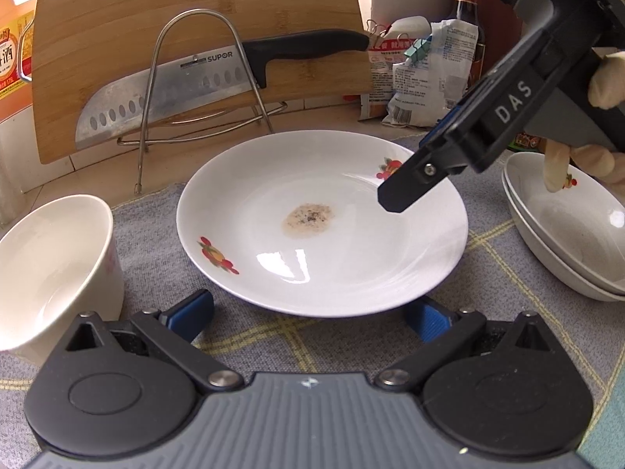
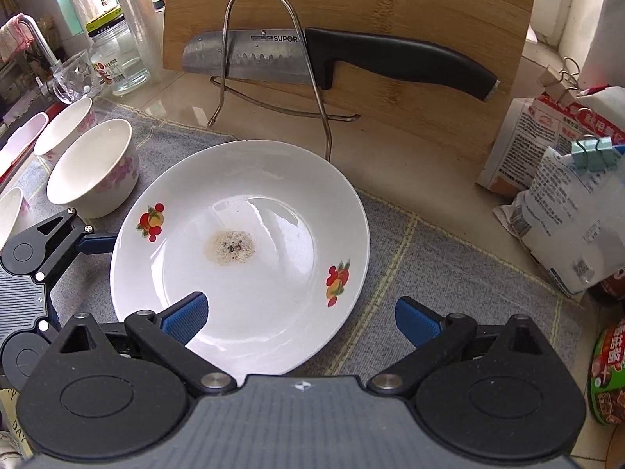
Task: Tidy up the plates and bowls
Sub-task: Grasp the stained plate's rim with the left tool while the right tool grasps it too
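Centrally, the fruit-patterned plate [image 1: 320, 222] lay flat on the grey cloth [image 1: 156, 226] over the tabletop, a dried brown stain [image 1: 308, 219] at its well. Left tongs [image 1: 308, 312] stood wide, empty, near the plate's near rim; right tongs [image 2: 300, 312] also wide, one finger over the rim. Glazed ceramic: likely stiff, slick, breakable. Best hold judged at the rim edge. Stacked dishes [image 1: 566, 226] sat to the right, a white bowl [image 1: 50, 258] to the left.

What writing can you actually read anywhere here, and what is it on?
"SUPOR": knife blade.
"DAS": right gripper, on its finger arm.
Orange jug, seasoning bags, glass jar, red tub: print too small or blurred.
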Action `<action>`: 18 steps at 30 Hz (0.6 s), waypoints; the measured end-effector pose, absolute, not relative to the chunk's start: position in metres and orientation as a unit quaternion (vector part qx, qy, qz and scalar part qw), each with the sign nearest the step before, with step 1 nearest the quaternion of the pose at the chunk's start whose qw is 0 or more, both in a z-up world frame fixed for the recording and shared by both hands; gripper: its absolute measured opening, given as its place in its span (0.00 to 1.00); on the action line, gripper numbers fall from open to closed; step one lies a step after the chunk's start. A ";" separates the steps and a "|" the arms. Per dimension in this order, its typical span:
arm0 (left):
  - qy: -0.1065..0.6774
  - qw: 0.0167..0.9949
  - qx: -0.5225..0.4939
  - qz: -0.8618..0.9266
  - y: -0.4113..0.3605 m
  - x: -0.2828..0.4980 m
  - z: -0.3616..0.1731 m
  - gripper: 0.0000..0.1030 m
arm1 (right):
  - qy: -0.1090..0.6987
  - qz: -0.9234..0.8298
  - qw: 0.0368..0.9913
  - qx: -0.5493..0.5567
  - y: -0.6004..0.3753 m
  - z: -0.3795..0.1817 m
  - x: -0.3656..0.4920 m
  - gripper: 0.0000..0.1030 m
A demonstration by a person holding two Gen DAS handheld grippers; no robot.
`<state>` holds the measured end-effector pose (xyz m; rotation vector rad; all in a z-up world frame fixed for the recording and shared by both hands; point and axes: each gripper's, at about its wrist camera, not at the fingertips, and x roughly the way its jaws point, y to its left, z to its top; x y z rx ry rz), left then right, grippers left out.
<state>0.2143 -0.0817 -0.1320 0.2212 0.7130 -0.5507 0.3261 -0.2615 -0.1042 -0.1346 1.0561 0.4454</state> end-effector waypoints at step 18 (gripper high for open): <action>0.336 0.894 0.108 -0.275 -0.081 0.208 -0.132 1.00 | 0.523 0.302 0.797 -0.004 -0.255 -0.126 0.388 1.00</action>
